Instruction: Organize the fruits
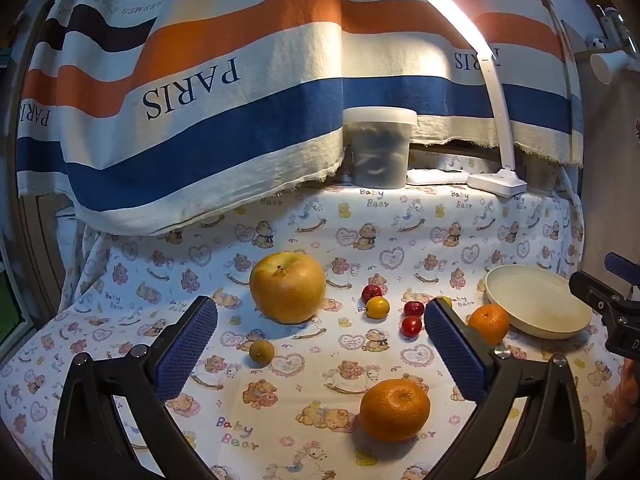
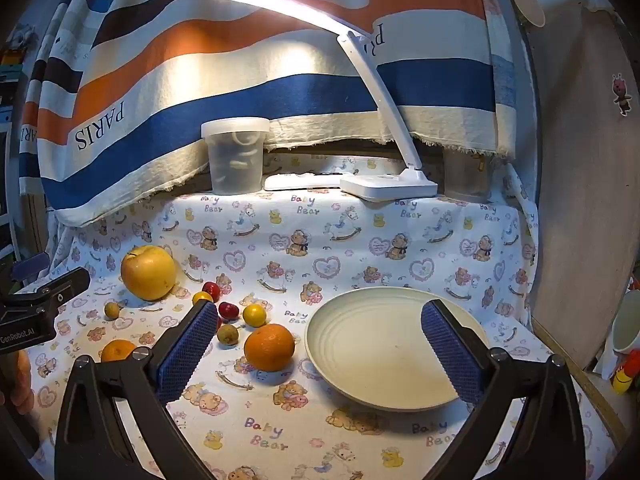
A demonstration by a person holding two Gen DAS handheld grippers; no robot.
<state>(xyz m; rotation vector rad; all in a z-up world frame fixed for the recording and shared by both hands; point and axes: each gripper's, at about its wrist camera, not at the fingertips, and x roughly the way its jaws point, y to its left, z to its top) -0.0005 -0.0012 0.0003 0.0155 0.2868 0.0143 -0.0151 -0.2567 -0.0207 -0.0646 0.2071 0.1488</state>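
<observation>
Left gripper fingers spread wide, nothing between pads, hovering over bench with bear-print cloth. Nearest orange lies just ahead of them, small brownish fruit beside left pad. Beyond: big yellow apple, red and yellow cherry tomatoes clustered (some partly hidden by finger), second orange next to plate.

Right gripper fingers likewise spread, empty, framing cream plate, which holds no fruit. Lamp and lidded tub at back.
</observation>
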